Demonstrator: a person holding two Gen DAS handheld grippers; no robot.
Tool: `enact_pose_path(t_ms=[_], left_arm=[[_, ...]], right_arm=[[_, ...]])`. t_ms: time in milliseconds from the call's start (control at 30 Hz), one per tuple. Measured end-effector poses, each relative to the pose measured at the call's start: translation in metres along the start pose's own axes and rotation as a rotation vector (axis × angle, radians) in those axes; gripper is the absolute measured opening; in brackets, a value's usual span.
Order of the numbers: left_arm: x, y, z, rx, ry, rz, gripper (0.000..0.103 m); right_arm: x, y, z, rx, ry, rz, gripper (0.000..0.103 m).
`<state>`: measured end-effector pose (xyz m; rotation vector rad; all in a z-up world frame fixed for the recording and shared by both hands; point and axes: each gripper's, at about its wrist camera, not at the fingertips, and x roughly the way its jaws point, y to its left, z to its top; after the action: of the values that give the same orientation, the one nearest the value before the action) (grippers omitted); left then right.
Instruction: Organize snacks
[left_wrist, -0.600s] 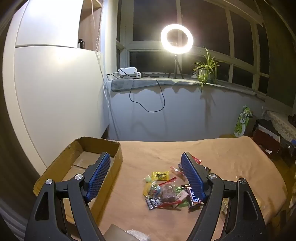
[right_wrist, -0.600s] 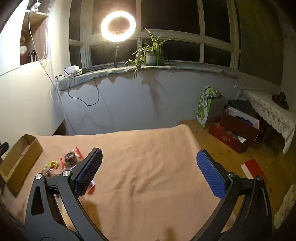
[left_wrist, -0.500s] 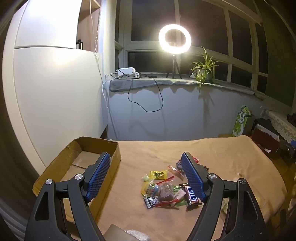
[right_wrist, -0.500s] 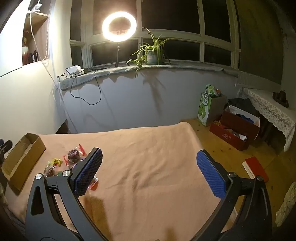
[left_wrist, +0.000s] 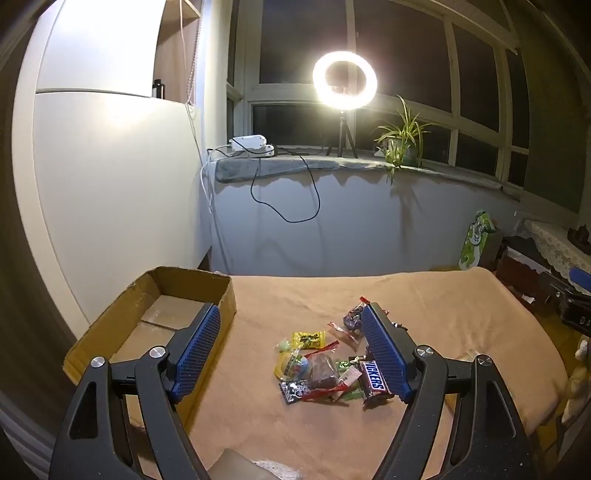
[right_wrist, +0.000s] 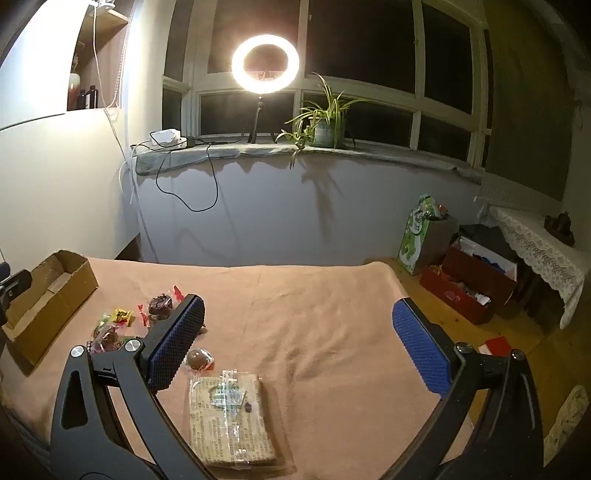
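Peach-coloured blanket covers the flat surface where the snacks lie, and an open cardboard box sits at its left edge, near the white wall. In the left wrist view, the left gripper hangs above the blanket with its blue-padded jaws spread wide and nothing between them; one finger is over the box's near corner, the other over the right side of the snack pile. That pile holds a Snickers bar at its right, a yellow candy packet toward the far side, a dark brownie-like piece in clear wrap in the middle, and other small wrappers touching or overlapping. In the right wrist view, the right gripper is likewise spread and empty, held over bare blanket to the right of the pile. A flat clear-wrapped packet with printed paper lies near, between its fingers, with a small round brown sweet just beyond it. A ring light glows on the far windowsill beside a potted plant.
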<state>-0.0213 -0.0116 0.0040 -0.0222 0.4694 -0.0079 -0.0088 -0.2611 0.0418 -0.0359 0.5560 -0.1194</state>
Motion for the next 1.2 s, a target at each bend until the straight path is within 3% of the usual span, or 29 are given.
enact_pose_path(t_ms=[233,1200], left_arm=[[0.003,-0.001,-0.002,0.002,0.004,-0.014,0.079],[0.006,-0.007,-0.005,0.009,0.01,-0.022,0.079]], right_arm=[[-0.004,0.007,0.003,-0.009,-0.025,-0.031,0.103],[0.012,0.017,0.003,-0.009,-0.01,0.015,0.103]])
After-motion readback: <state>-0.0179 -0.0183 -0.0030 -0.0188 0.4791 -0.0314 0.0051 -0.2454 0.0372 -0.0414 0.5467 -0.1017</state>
